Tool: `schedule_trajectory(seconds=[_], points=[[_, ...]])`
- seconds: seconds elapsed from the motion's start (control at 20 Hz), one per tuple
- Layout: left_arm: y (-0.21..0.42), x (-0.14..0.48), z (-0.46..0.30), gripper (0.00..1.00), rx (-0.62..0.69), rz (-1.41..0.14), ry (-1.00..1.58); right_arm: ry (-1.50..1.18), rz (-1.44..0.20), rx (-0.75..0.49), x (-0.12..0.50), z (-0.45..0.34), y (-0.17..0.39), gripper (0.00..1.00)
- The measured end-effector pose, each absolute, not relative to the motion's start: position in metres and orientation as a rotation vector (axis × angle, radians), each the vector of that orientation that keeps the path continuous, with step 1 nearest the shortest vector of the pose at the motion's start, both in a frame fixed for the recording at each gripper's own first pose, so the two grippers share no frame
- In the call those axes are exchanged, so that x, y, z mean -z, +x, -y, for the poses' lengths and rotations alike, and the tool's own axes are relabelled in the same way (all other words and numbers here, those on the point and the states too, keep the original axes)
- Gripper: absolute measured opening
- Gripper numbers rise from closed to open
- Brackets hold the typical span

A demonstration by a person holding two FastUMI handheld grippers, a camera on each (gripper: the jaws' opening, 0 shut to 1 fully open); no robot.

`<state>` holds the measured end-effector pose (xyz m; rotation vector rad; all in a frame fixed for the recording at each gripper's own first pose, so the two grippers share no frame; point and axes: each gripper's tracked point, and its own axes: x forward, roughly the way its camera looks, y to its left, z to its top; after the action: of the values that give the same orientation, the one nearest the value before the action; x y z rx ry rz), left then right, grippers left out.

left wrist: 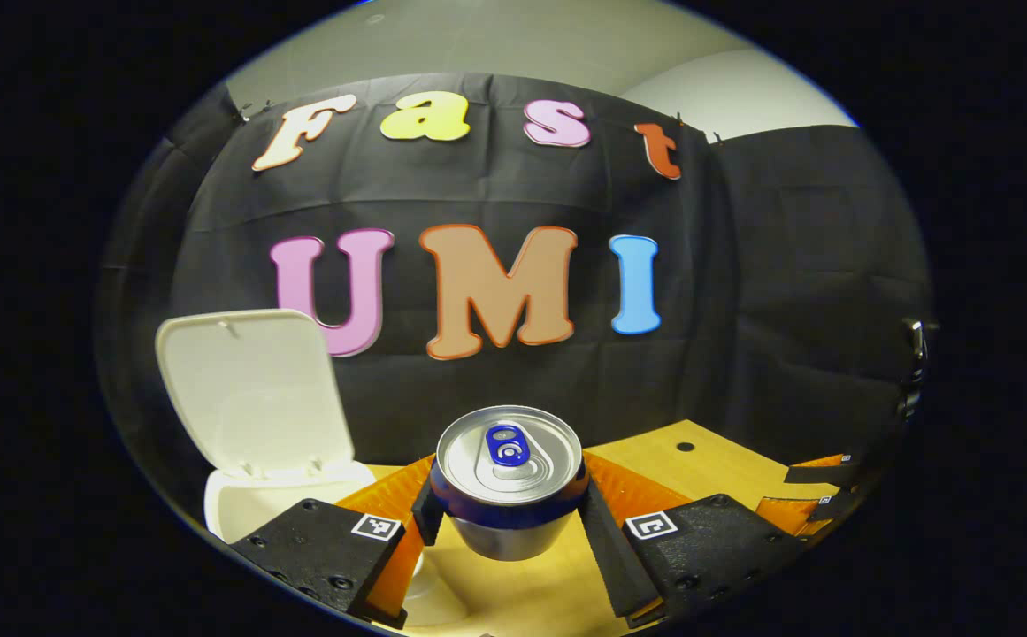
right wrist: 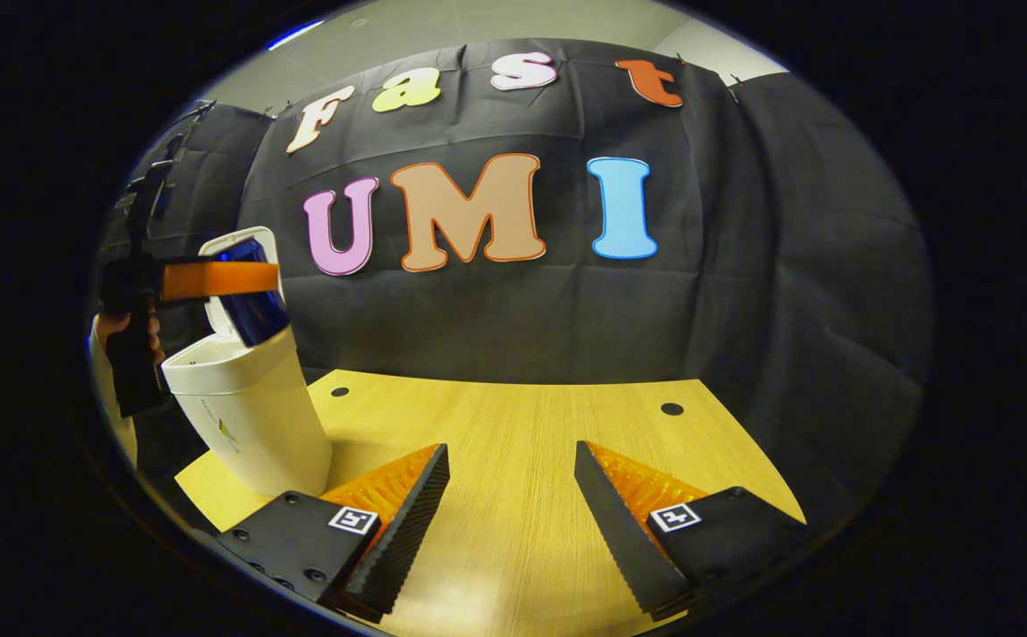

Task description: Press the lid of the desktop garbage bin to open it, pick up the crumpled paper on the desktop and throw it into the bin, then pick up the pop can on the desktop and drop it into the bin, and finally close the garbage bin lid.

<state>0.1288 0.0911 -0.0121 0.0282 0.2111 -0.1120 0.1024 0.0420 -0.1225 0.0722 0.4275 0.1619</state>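
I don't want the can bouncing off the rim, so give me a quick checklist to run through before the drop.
1. Bin lid open: ok, it stands upright behind the bin's opening.
2. Pop can held: ok, the left hand-held gripper has a finger on each side of it.
3. Can off the table: ok, the right gripper view shows it beside the lid, above the garbage bin.
4. Can centred over the opening: cannot tell.
5. Right hand-held gripper out of the way: ok, open above bare tabletop.
6. Crumpled paper already inside: cannot tell.
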Motion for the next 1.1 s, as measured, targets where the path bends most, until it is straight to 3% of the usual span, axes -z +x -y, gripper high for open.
schedule_trajectory(seconds=[0.5,0.7,0.8,1.1], points=[[0.097,0.045,-0.237,0.77,-0.211,-0.265,0.035,0.085,-0.418,-0.143,0.121,-0.045,0.111,0.96],[0.1,0.052,-0.244,0.81,-0.219,-0.266,0.018,0.087,-0.43,-0.122,0.124,-0.046,0.106,0.96],[0.099,0.051,-0.244,0.9,-0.209,-0.253,0.017,0.089,-0.432,-0.111,0.124,-0.046,0.104,0.96],[0.119,0.01,-0.246,0.89,-0.174,-0.186,0.036,0.079,-0.435,-0.1,0.124,-0.05,0.102,0.96]])
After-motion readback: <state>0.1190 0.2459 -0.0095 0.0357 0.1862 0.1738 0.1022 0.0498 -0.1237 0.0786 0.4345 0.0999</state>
